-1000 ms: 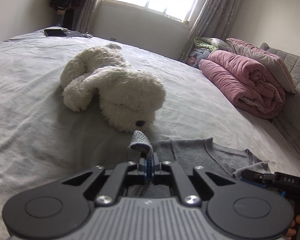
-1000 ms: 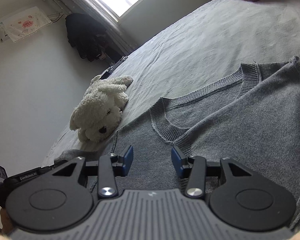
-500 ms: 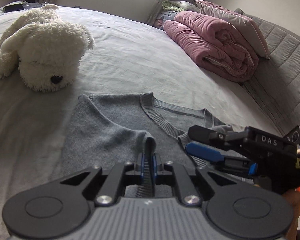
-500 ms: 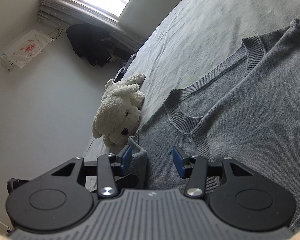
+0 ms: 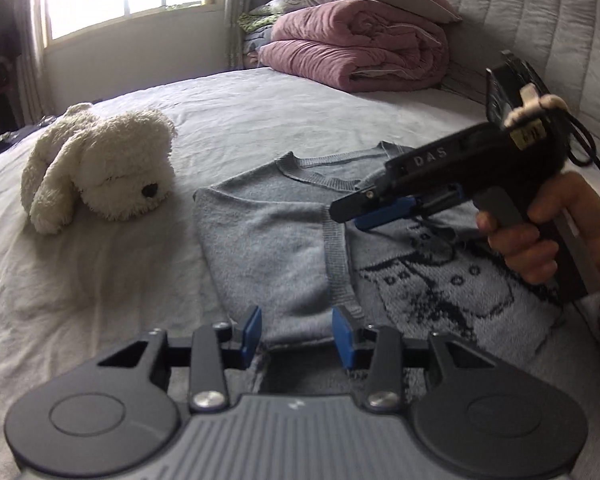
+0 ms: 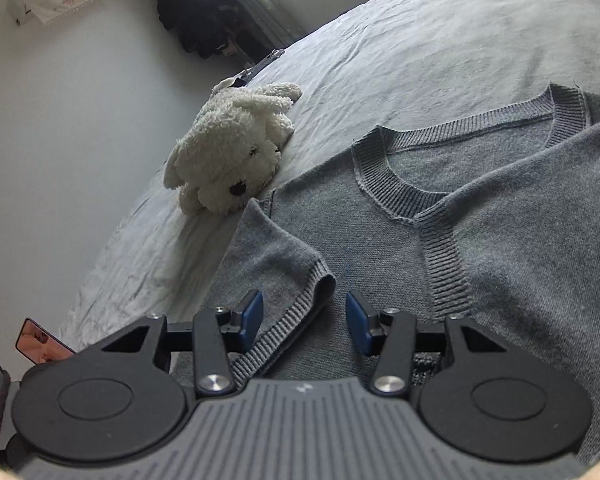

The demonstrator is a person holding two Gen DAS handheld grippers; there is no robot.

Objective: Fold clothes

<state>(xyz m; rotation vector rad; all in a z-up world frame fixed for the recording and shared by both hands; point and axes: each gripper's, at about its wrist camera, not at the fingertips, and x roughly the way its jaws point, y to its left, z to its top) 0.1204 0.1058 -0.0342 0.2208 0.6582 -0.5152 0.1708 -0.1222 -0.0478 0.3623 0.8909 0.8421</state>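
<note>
A grey knit sweater (image 5: 268, 240) with a dark pattern lies on the bed, its left sleeve folded across the front with the ribbed cuff (image 5: 336, 264) lying on the body. My left gripper (image 5: 297, 336) is open just above the folded sleeve and holds nothing. My right gripper (image 6: 303, 322) is open low over the sweater (image 6: 500, 248), with the ribbed cuff (image 6: 296, 320) lying between its fingers. In the left wrist view the right gripper (image 5: 348, 214) hovers over the sweater's chest, held by a hand.
A white plush dog (image 5: 100, 164) lies left of the sweater, close to its shoulder; it also shows in the right wrist view (image 6: 232, 156). Folded pink quilts and pillows (image 5: 356, 52) are stacked by the padded headboard (image 5: 540, 20). Grey bed sheet (image 5: 100, 280) surrounds the sweater.
My left gripper carried the sleeve across the sweater, then opened and let it go; the sleeve now lies folded on the body. The right gripper stayed open over the sweater.
</note>
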